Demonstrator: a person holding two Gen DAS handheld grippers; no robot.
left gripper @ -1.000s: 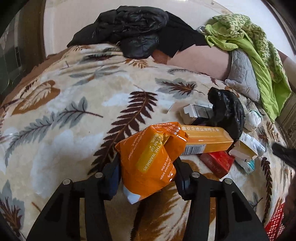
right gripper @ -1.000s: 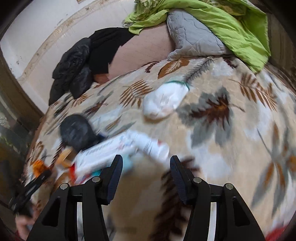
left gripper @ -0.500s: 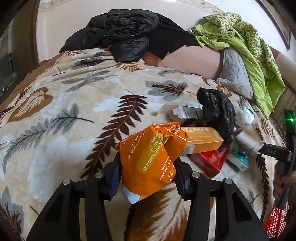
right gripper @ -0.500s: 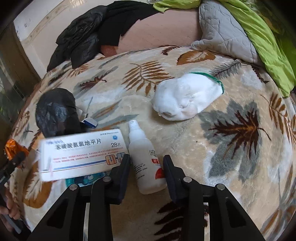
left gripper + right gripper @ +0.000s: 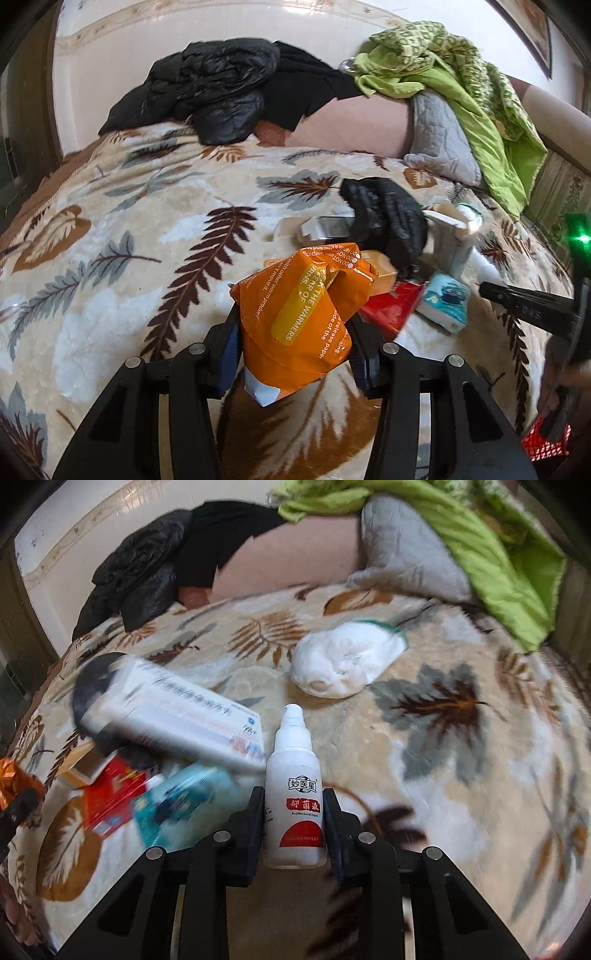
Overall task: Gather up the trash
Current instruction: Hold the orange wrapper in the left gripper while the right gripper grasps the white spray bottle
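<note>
- Bed (image 5: 110,236) with a leaf-print blanket carries everything; black jacket (image 5: 207,92) and green quilt (image 5: 480,110) are heaped along the far edge by the wall, with a grey pillow (image 5: 439,136) under the quilt.
- Left tongs (image 5: 295,343): clamped on an orange wrapper (image 5: 303,314), pads pressing both sides, wrapper lifted clear of the blanket.
- Right tongs (image 5: 293,819): jaws have just been closing, now tight on a white bottle (image 5: 293,794) with a red label. Both pads touch its lower body, nozzle pointing away from the camera.
- Trash pile sits between the two tongs, all close or overlapping:
  - black bag (image 5: 388,221), crumpled, at the far side of the pile
  - white box (image 5: 177,720), long, tilted and motion-blurred, partly over the black bag in the right view
  - red box (image 5: 107,801) and teal box (image 5: 184,805) just beside each other, near the bottle
  - orange box (image 5: 380,273), mostly hidden behind the wrapper
- White pouch (image 5: 347,661) with a green edge lies on the blanket beyond the bottle, apart from the pile.
- Red mesh basket (image 5: 546,443) shows at the lower right edge of the left view. Contents can't be seen.
</note>
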